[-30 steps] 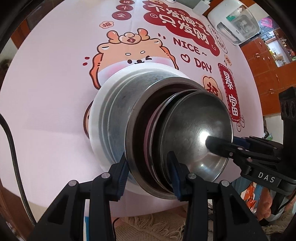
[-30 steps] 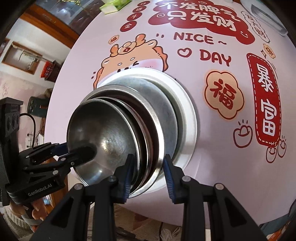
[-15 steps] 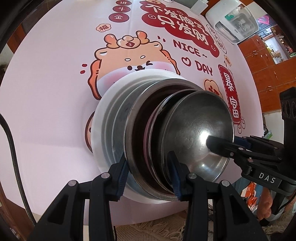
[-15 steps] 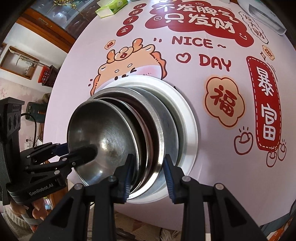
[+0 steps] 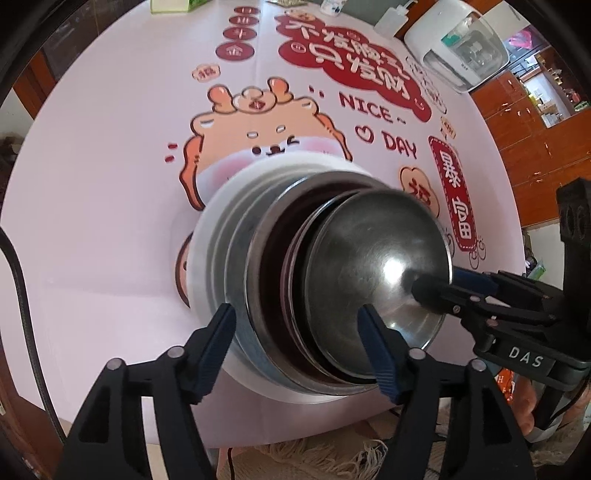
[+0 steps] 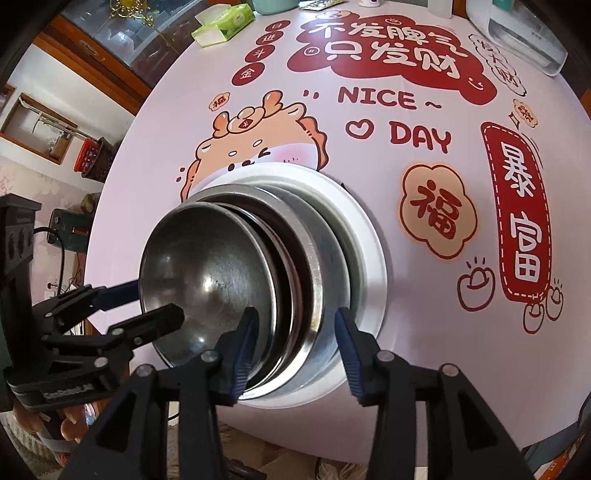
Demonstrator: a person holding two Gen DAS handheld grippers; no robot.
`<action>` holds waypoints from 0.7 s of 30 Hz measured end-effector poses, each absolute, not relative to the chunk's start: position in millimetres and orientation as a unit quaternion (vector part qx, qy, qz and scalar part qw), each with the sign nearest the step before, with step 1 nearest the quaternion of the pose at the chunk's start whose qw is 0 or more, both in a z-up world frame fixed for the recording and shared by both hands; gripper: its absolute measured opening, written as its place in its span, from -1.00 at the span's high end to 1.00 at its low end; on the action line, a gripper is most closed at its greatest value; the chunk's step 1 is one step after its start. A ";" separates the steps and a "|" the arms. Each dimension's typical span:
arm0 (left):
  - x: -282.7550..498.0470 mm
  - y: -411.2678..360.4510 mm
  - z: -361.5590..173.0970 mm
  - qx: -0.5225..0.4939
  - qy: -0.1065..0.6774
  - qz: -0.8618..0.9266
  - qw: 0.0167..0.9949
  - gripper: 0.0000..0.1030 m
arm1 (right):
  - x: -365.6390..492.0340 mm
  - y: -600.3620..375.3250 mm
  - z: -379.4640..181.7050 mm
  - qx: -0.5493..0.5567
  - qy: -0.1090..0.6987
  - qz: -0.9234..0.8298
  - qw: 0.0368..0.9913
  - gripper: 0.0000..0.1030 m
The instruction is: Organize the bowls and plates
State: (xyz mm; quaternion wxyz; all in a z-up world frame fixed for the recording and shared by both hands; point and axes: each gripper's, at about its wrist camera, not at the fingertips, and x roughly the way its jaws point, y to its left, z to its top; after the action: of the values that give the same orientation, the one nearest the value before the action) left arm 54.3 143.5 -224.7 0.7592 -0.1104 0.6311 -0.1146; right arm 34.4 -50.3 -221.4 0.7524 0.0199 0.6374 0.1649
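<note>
A nested stack stands on the pink printed tablecloth: a white plate at the bottom, steel plates and a dark-lined steel bowl on it, a small steel bowl on top. My left gripper straddles the stack's near-left rims; its jaws are opening and the pads stand off the metal. My right gripper straddles the near-right rims the same way, jaws opening. Each view shows the other gripper with one finger inside the top bowl and one outside.
A white appliance sits at the table's far right, a green tissue box at the far left. A black cable hangs off the left edge. Wooden cabinets stand beyond. The table's near edge runs just below the stack.
Both grippers' jaws have spread apart and come off the stack's rims. The stack and both hands have hardly moved.
</note>
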 end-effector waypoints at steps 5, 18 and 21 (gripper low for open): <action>52.5 143.2 -215.1 -0.110 0.623 -0.112 0.766 -0.34 | 28.2 -50.1 -214.4 0.017 0.629 0.171 0.758 0.17; 39.1 126.8 -182.5 -0.083 0.592 -0.110 0.794 -0.49 | 10.6 -54.3 -188.6 0.008 0.600 0.180 0.780 0.16; 34.8 124.3 -174.2 -0.080 0.585 -0.107 0.800 -0.55 | 5.5 -56.2 -181.5 0.006 0.592 0.182 0.785 0.16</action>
State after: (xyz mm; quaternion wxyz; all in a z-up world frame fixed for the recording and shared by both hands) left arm 34.8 124.3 -174.2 0.8000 -0.0799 0.5849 -0.1070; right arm 5.5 -56.2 -181.5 0.7850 0.0060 0.5922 0.1819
